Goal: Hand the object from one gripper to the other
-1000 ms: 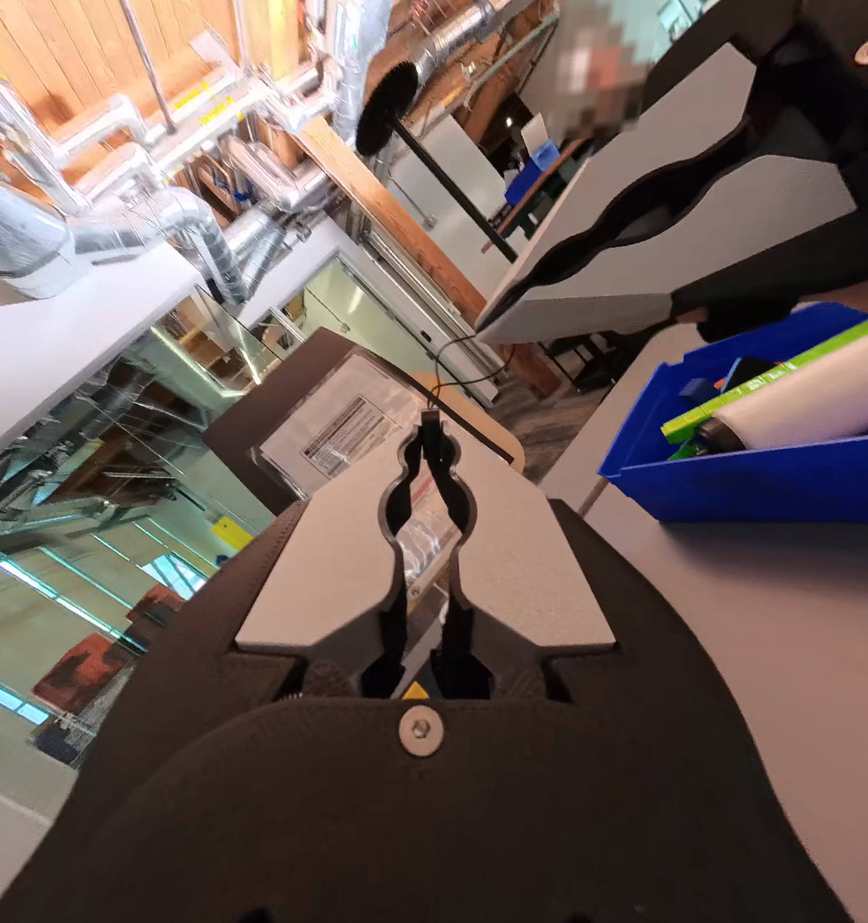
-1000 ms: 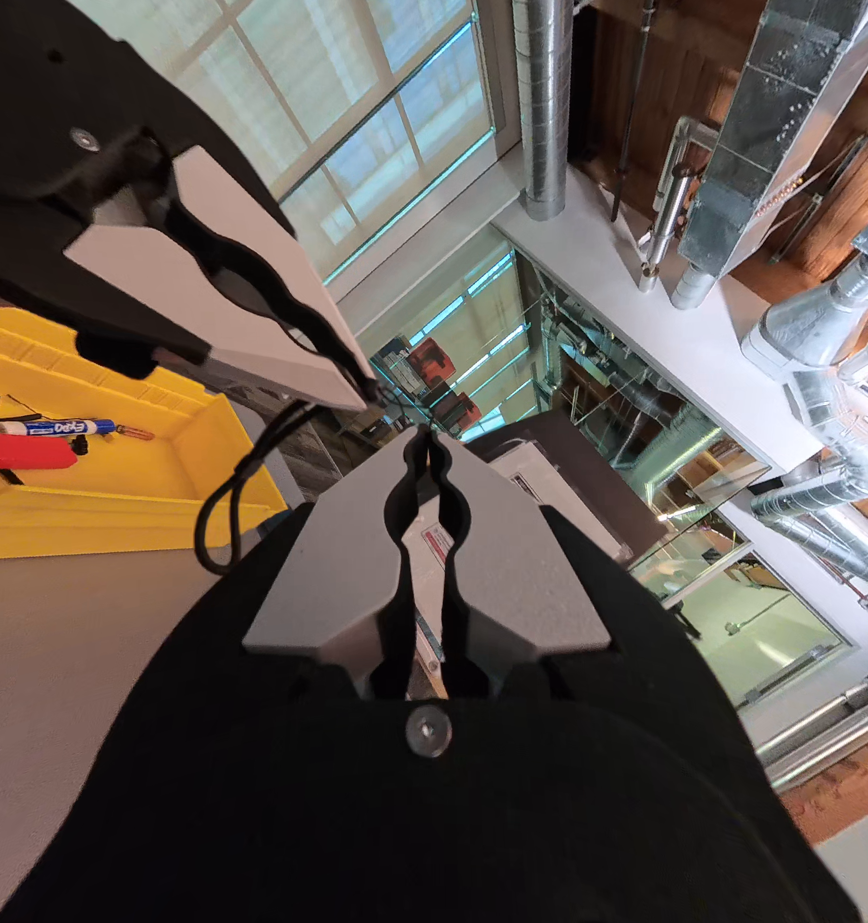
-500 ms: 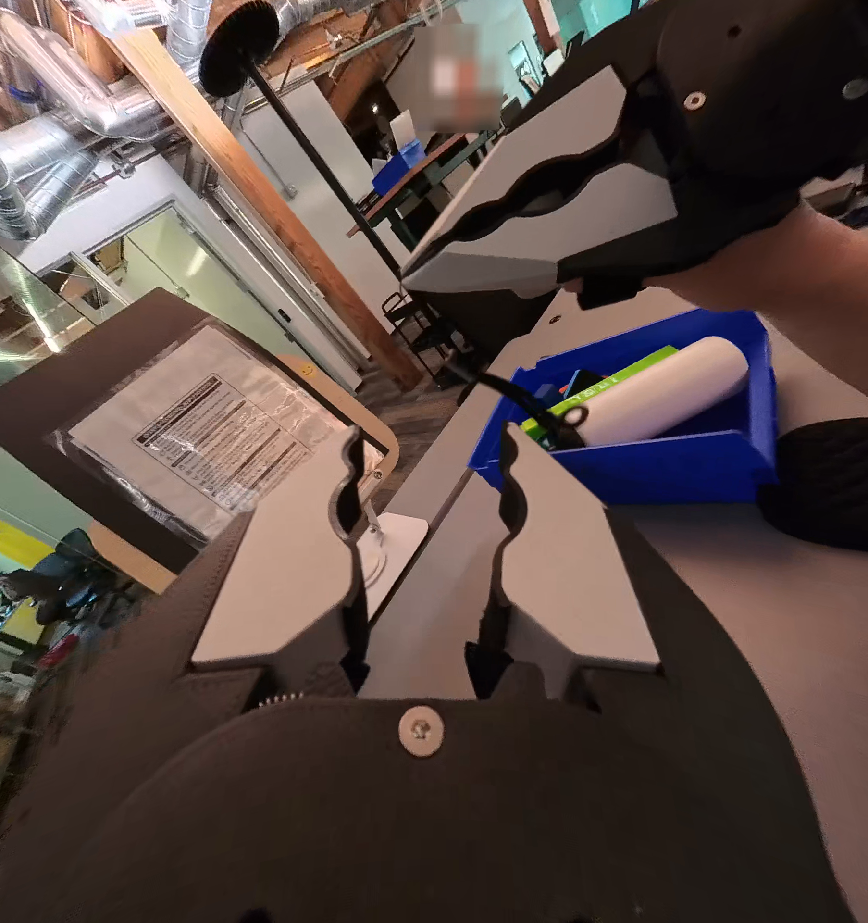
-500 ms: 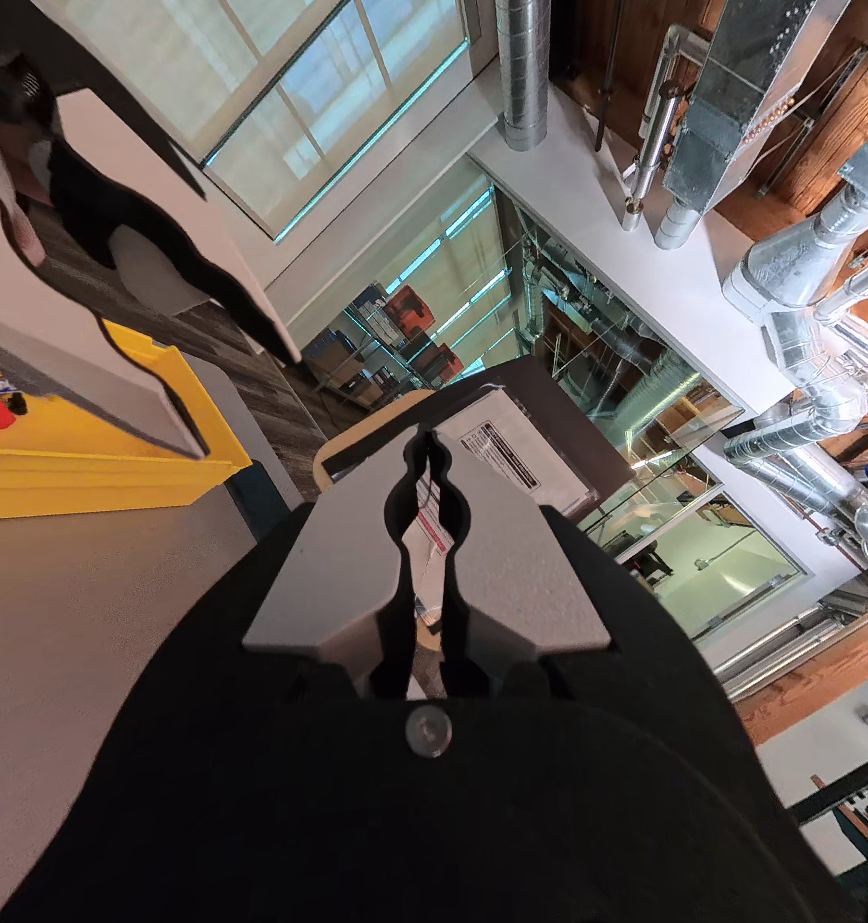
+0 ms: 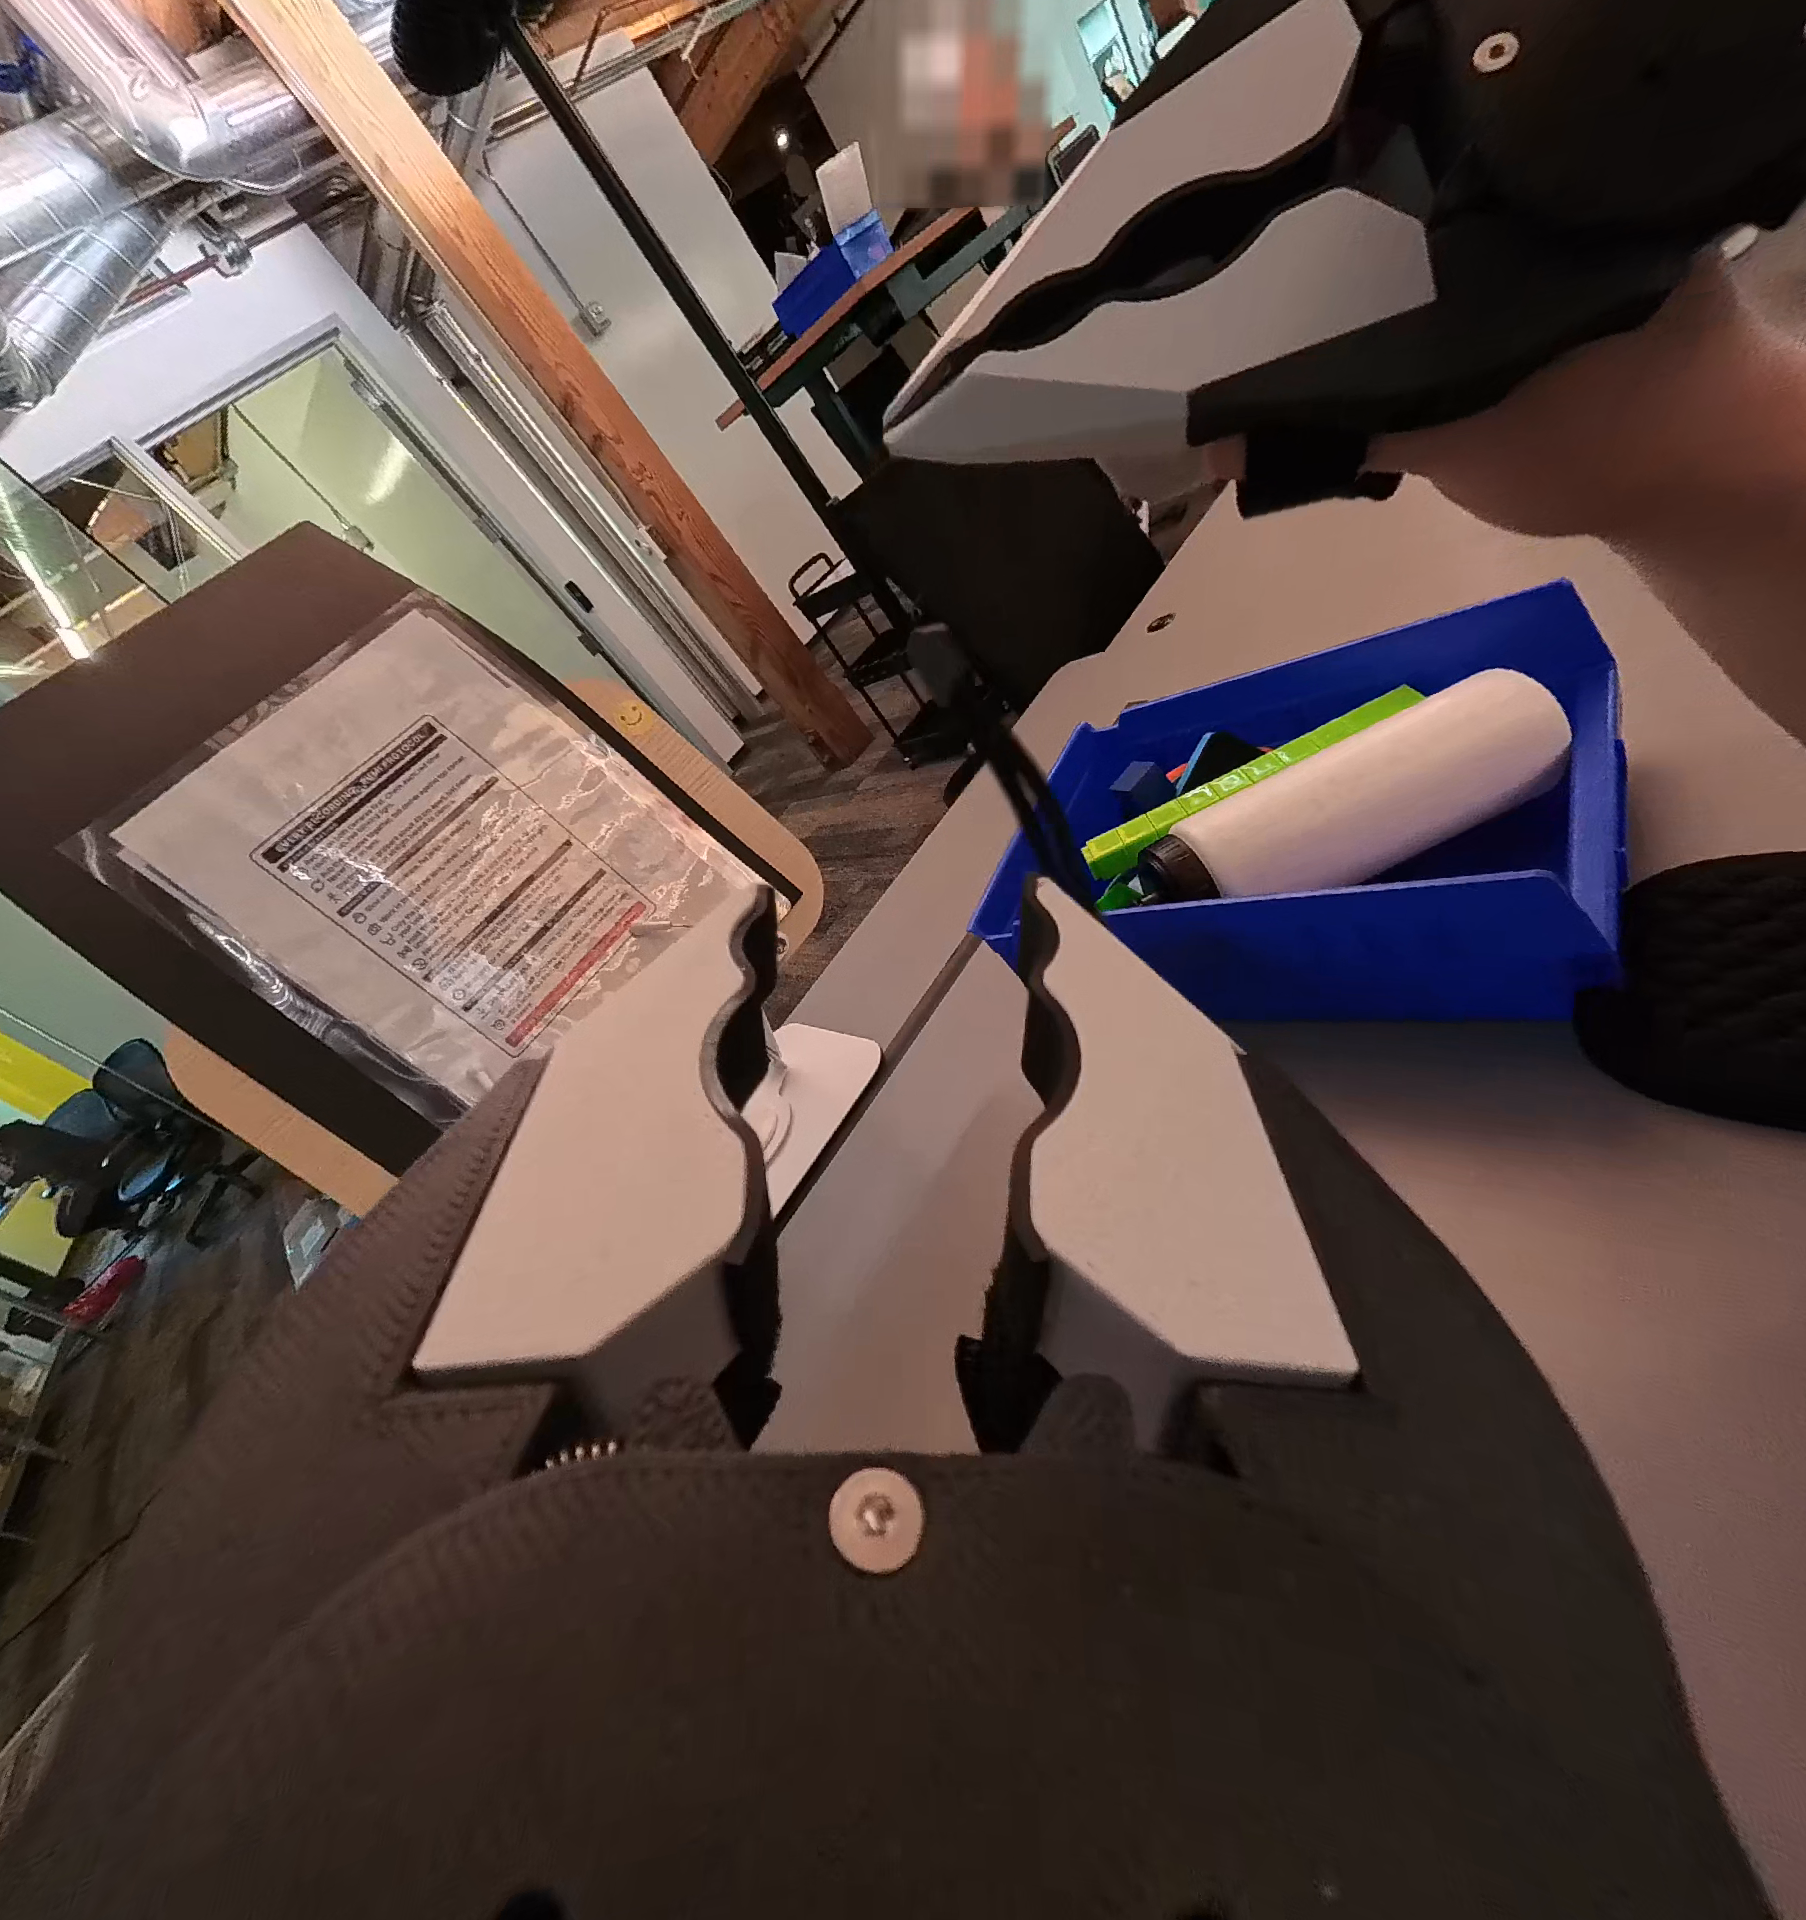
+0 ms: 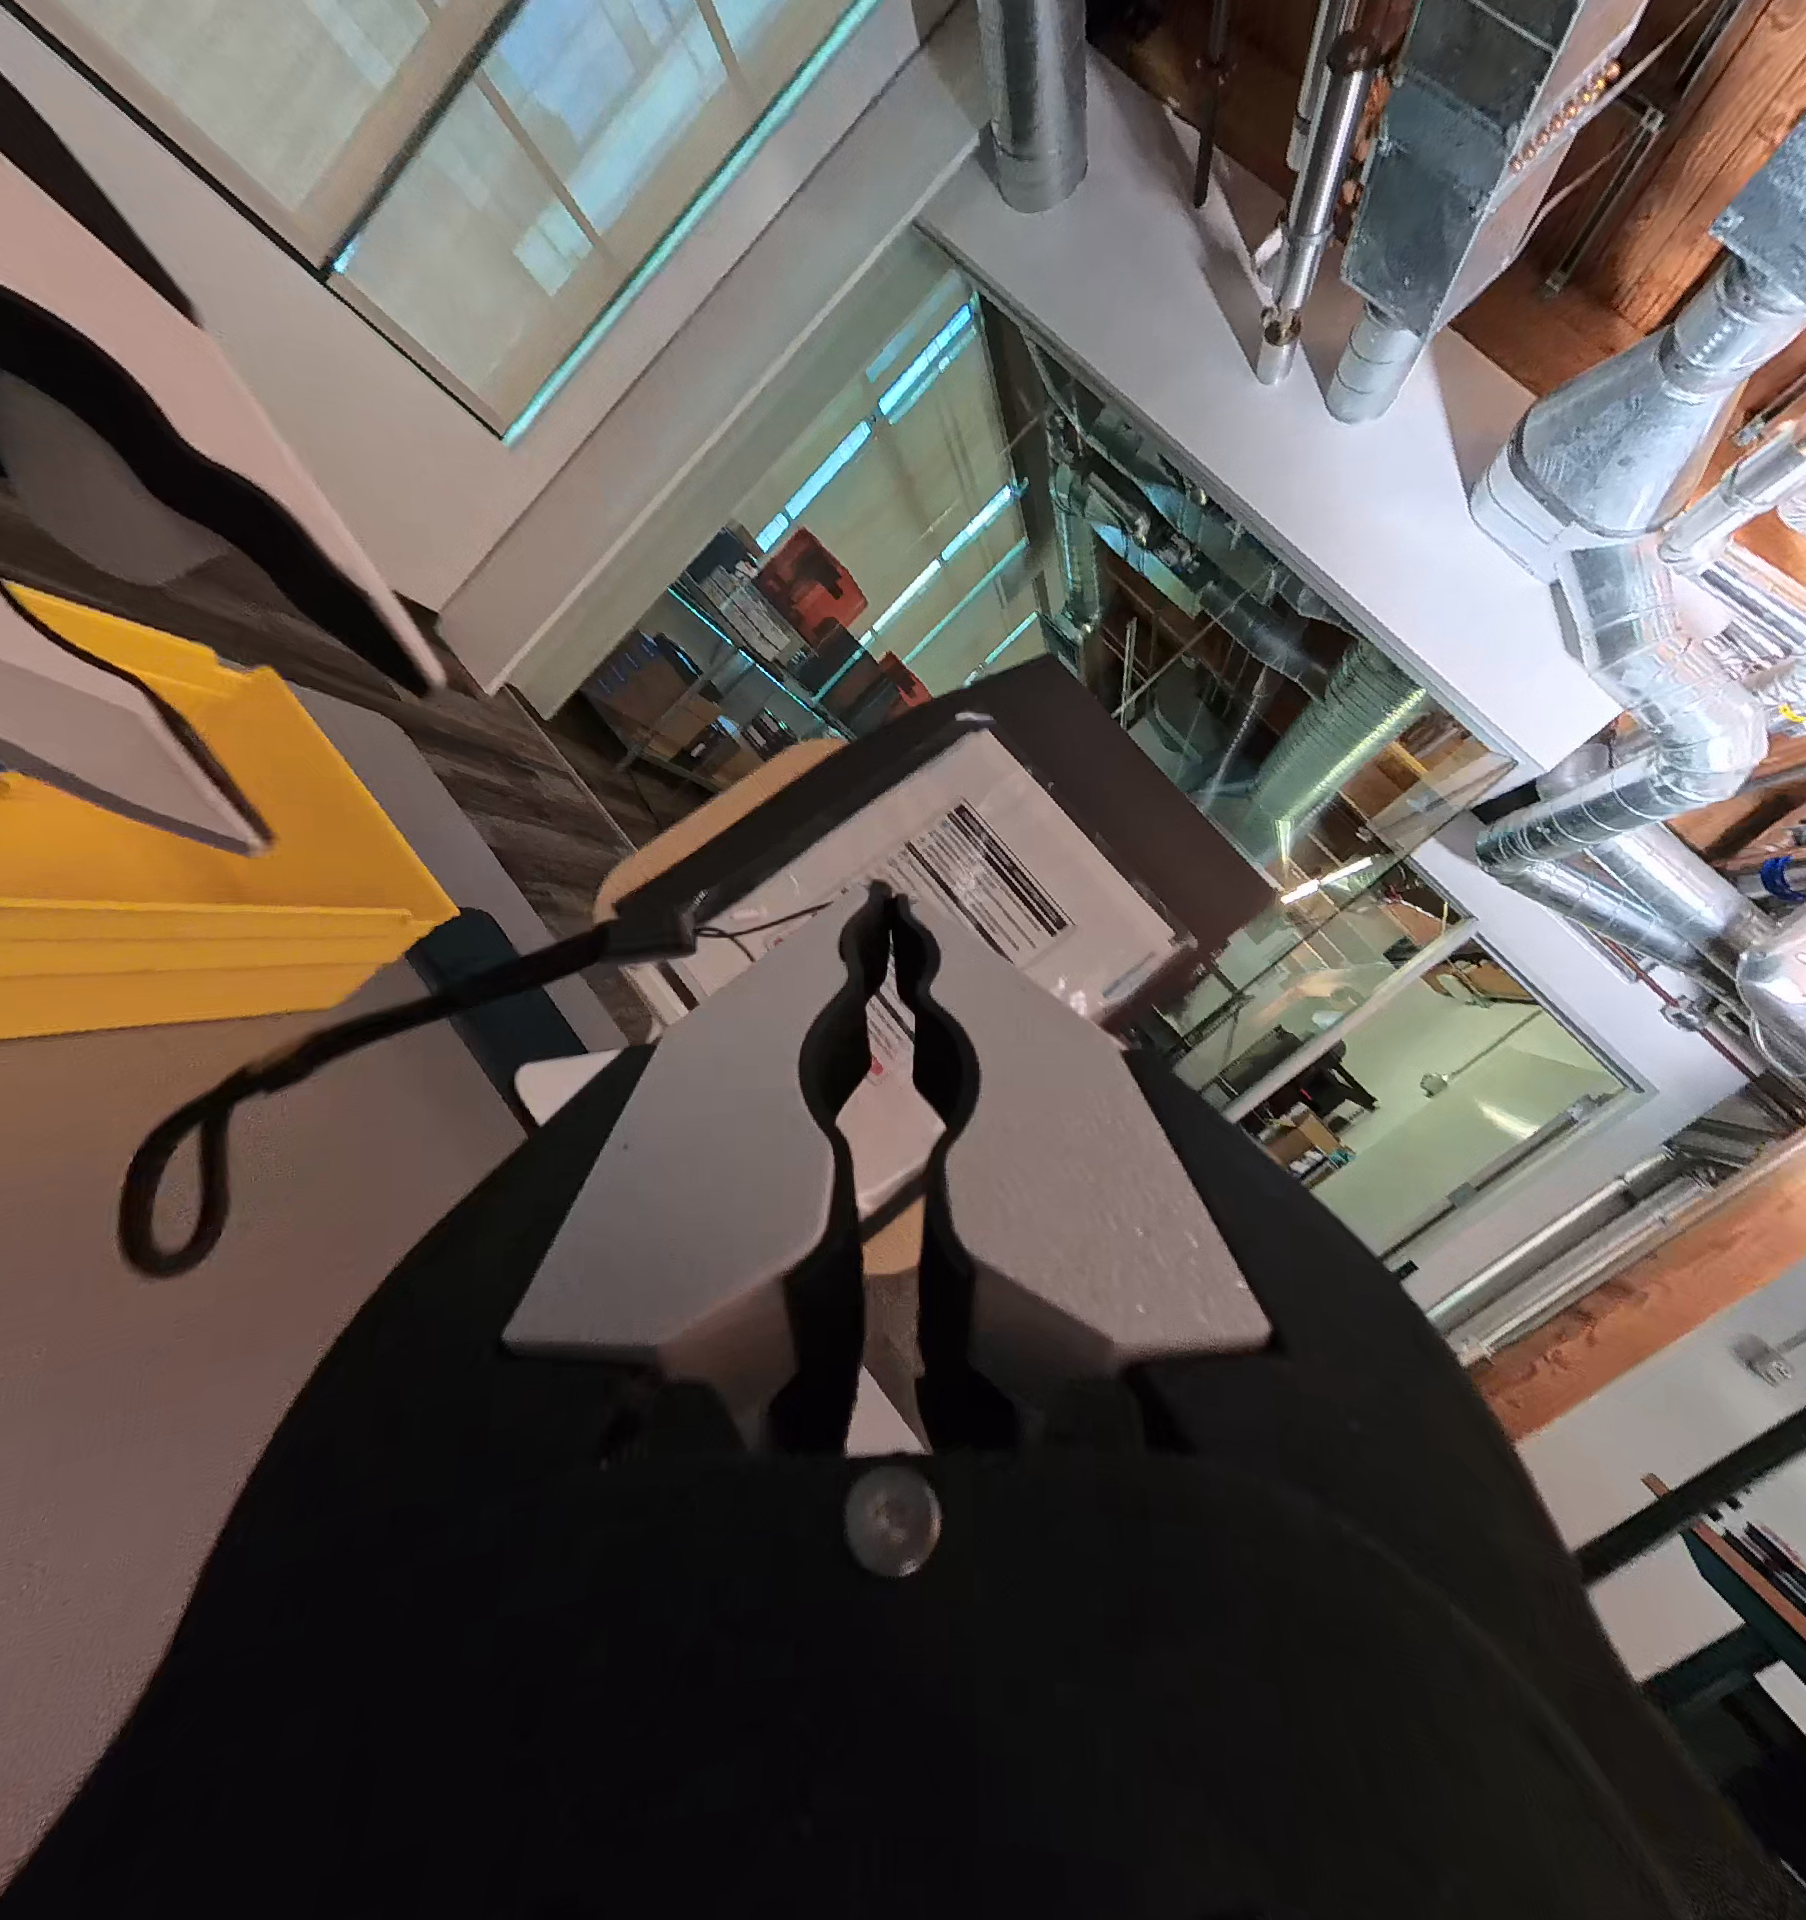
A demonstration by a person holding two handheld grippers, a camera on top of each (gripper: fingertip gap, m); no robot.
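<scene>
The object is a thin black cord with a loop at one end [image 6: 286, 1070]. My right gripper [image 6: 883, 899] is shut on the cord's thin end at its fingertips, and the rest hangs out to the left over the grey table. In the left wrist view the right gripper [image 5: 904, 442] is at the upper right, and the cord [image 5: 992, 748] dangles from its tip down to my left gripper [image 5: 897, 899]. The left gripper is open and empty, its right fingertip close to the cord's lower end. It also shows open in the right wrist view [image 6: 343, 758].
A blue bin [image 5: 1398, 956] holds a white bottle [image 5: 1377, 800] and green pieces. A black textured pad [image 5: 1740, 987] lies next to it. A yellow bin [image 6: 151, 935] stands at the left. A dark board with a printed sheet [image 5: 411, 831] stands on a white base beyond the table edge. Across from one pair of fingers to the other is roughly 10 cm.
My left gripper has opened and let go of the cord, then drawn back and tilted down. The cord now hangs from the right gripper alone.
</scene>
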